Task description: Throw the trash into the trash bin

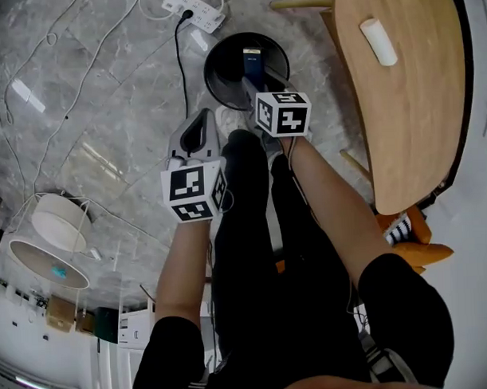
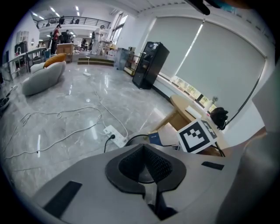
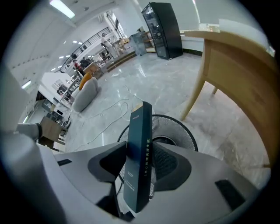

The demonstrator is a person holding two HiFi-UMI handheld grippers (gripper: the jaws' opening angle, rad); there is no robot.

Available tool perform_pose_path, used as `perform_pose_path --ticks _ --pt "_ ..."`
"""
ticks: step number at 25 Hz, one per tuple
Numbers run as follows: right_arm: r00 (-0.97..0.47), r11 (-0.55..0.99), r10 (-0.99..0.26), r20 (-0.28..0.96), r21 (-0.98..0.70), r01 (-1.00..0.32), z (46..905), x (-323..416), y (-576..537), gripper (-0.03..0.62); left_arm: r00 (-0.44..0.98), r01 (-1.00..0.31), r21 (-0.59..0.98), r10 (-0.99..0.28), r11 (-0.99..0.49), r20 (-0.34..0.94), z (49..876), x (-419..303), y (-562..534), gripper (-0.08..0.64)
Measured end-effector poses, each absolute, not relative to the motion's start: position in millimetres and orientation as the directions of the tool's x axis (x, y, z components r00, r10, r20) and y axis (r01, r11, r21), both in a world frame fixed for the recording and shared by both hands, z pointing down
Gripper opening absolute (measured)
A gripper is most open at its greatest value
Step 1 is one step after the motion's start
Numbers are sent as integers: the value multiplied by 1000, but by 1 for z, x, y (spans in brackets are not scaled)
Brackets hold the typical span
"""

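A round black mesh trash bin (image 1: 223, 75) stands on the grey marble floor ahead of the person's feet. My right gripper (image 1: 252, 82) is shut on a flat dark blue box (image 1: 251, 63) and holds it upright over the bin's mouth. In the right gripper view the box (image 3: 139, 153) stands on edge between the pads, with the bin's rim (image 3: 186, 131) just behind it. My left gripper (image 1: 196, 129) hangs left of the bin, shut with nothing in it. In the left gripper view its jaws (image 2: 144, 151) meet, and the box (image 2: 155, 139) shows beyond them.
A white power strip (image 1: 194, 9) with a black plug and loose cables lies beyond the bin. A round wooden table (image 1: 408, 104) carrying a white roll (image 1: 378, 41) stands at the right, its legs close to the bin. White round lamps (image 1: 57, 224) sit at the left.
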State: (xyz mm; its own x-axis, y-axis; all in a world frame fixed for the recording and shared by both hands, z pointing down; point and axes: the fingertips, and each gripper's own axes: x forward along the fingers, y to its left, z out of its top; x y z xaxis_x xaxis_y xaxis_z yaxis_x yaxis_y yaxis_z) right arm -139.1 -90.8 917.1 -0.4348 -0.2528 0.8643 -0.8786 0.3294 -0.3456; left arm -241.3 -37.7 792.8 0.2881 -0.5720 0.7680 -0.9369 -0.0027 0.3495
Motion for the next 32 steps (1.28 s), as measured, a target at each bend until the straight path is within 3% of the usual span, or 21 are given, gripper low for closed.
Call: perform_pose_path --ticks 9,17,25,26,28,29,32 --pt "-396 230 -158 905 -356 -906 995 -138 -94 184 300 -924 381 -570 26 765 798 -248 -38 14" --pt "-392 253 -111 913 -355 -900 1022 -149 -89 184 310 -924 383 -573 7 759 801 -248 -42 14" --pt "-414 300 -219 883 -343 -890 1007 -143 -100 225 317 -924 383 -565 -2 762 812 -242 -48 14" --pt "-421 308 -239 875 -343 -887 998 -142 -102 219 317 -923 384 -569 -2 759 811 -241 -49 14" --pt "-435 358 -289 853 -325 -875 972 -139 -105 80 321 -921 389 -579 -7 749 806 -237 -54 14" --pt "-441 398 -316 840 -305 -865 957 -138 -105 42 324 -920 391 -584 -12 744 802 -235 -56 14" --pt "-481 496 -395 783 -258 -829 910 -132 -107 15 331 -920 391 -600 -33 729 792 -225 -67 14"
